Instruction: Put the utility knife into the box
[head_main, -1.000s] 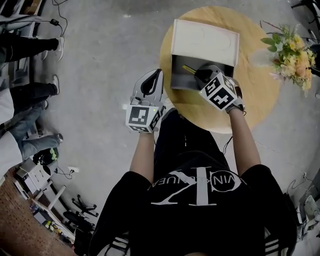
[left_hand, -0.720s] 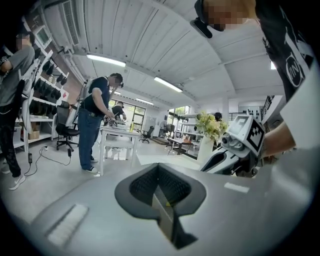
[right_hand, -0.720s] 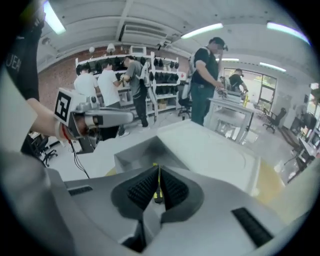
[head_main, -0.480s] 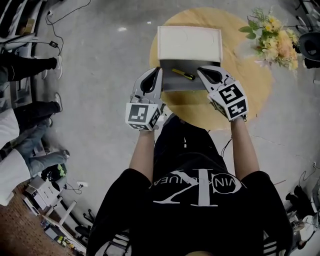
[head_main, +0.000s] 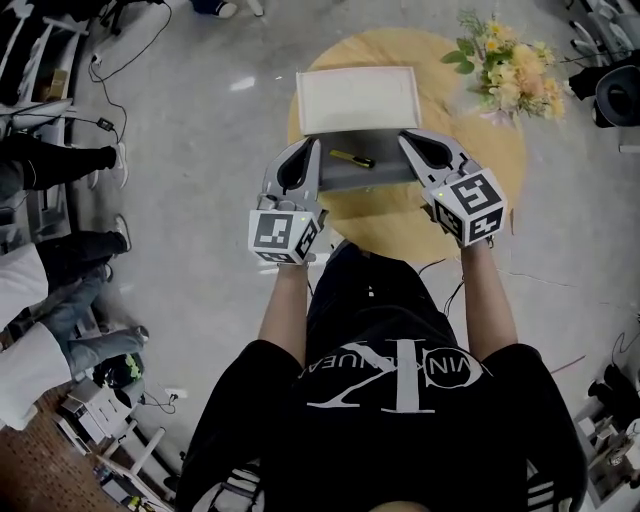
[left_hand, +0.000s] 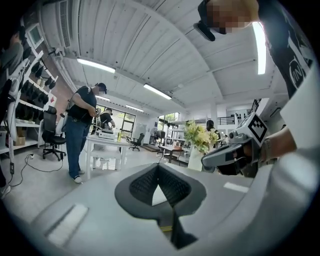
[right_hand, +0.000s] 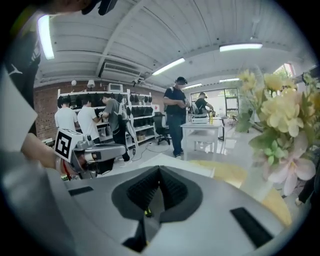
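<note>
The yellow-and-black utility knife (head_main: 352, 159) lies inside the grey tray of the open box (head_main: 385, 174), whose white lid (head_main: 357, 99) stands open behind it. The box sits on a round wooden table (head_main: 490, 140). My left gripper (head_main: 303, 150) hovers at the box's left end and my right gripper (head_main: 413, 141) at its right end, both pointing towards the box. Both are shut and hold nothing. In the left gripper view my left gripper (left_hand: 158, 167) faces the right gripper (left_hand: 235, 150). In the right gripper view my right gripper (right_hand: 159, 170) faces the left gripper (right_hand: 95, 152).
A vase of yellow and pink flowers (head_main: 510, 65) stands on the table's far right, close beside my right gripper (right_hand: 280, 125). People stand on the grey floor at the left (head_main: 50, 160). Cables trail over the floor (head_main: 110, 60).
My right gripper has drawn back out of the box to its right end, leaving the knife lying in the tray. The left gripper has stayed at the box's left end.
</note>
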